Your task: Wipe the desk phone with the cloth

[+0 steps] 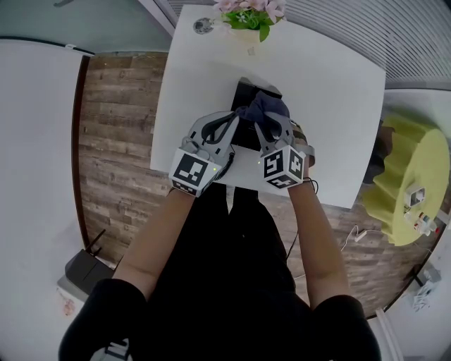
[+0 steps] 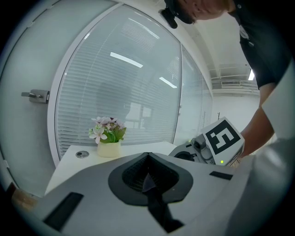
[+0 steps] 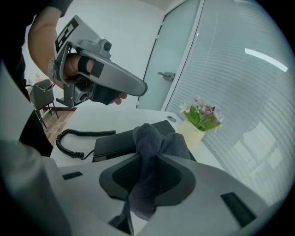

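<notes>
A black desk phone (image 1: pixel 246 93) lies on the white table (image 1: pixel 338 92), its coiled cord (image 3: pixel 73 138) trailing off toward the near edge. My right gripper (image 1: pixel 265 121) is shut on a dark grey-blue cloth (image 1: pixel 269 106), which bunches up out of the jaws over the phone (image 3: pixel 115 140). The cloth (image 3: pixel 156 143) hides part of the phone's top. My left gripper (image 1: pixel 232 118) is held just left of the right one, raised above the phone. In the left gripper view its jaws (image 2: pixel 148 156) are shut with nothing between them.
A pot of pink flowers (image 1: pixel 248 21) and a small round disc (image 1: pixel 203 26) stand at the table's far edge, by a glass wall with blinds. A yellow-green round piece of furniture (image 1: pixel 409 183) stands to the right. Wood floor lies to the left.
</notes>
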A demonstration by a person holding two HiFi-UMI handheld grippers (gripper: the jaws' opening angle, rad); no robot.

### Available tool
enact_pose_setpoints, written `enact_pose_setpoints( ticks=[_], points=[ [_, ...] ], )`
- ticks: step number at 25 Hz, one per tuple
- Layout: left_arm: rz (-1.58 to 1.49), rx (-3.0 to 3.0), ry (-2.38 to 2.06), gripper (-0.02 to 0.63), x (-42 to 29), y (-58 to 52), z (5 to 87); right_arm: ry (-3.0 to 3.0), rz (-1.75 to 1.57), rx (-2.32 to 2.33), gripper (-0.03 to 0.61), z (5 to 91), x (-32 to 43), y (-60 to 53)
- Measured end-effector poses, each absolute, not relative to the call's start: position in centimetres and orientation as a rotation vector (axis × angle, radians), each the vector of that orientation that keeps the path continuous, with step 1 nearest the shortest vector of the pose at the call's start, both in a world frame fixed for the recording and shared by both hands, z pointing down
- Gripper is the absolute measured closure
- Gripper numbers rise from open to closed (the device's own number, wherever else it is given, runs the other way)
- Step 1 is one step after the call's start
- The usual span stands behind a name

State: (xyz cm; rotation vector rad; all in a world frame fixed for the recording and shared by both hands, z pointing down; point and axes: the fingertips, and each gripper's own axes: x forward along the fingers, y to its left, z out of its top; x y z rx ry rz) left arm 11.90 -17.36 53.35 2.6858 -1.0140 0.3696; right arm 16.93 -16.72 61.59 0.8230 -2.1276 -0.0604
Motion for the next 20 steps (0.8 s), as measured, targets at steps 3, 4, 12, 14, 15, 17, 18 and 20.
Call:
enact_pose_setpoints(
  ticks=[3, 4, 12, 14, 15, 17, 18, 20],
  points=[
    [0.362, 2.679, -1.020, 0.604, 11.7, -16.9, 53.5, -2.124, -0.065, 0.788, 0.479, 62.1, 16.6, -15.6],
    [0.363, 2.677, -1.023, 0.604, 11.6, -16.8, 53.5, -2.124, -0.066, 0.782, 0.479, 62.3, 16.5, -15.2],
    [0.370, 2.673, -1.024, 0.604, 11.3, -16.3, 53.7, -2.121, -0.055, 0.734, 0.479, 63.5, 15.7, -12.6],
    [0.382, 2.670, -1.023, 0.604, 11.2, -16.1, 53.8, -2.121, -0.050, 0.717, 0.479, 63.8, 15.5, -11.9],
    [0.385, 2.669, -1.022, 0.604, 11.2, -16.0, 53.9, -2.121, -0.046, 0.707, 0.479, 64.0, 15.3, -11.5],
    [0.380, 2.670, -1.021, 0.604, 11.2, -15.9, 54.0, -2.122, -0.035, 0.690, 0.479, 64.4, 15.1, -10.6],
    [0.378, 2.669, -1.020, 0.604, 11.2, -15.8, 54.0, -2.123, -0.028, 0.683, 0.479, 64.6, 15.0, -10.2],
    [0.384, 2.666, -1.015, 0.604, 11.2, -15.5, 54.1, -2.125, -0.016, 0.673, 0.479, 64.9, 14.8, -9.4]
  ],
)
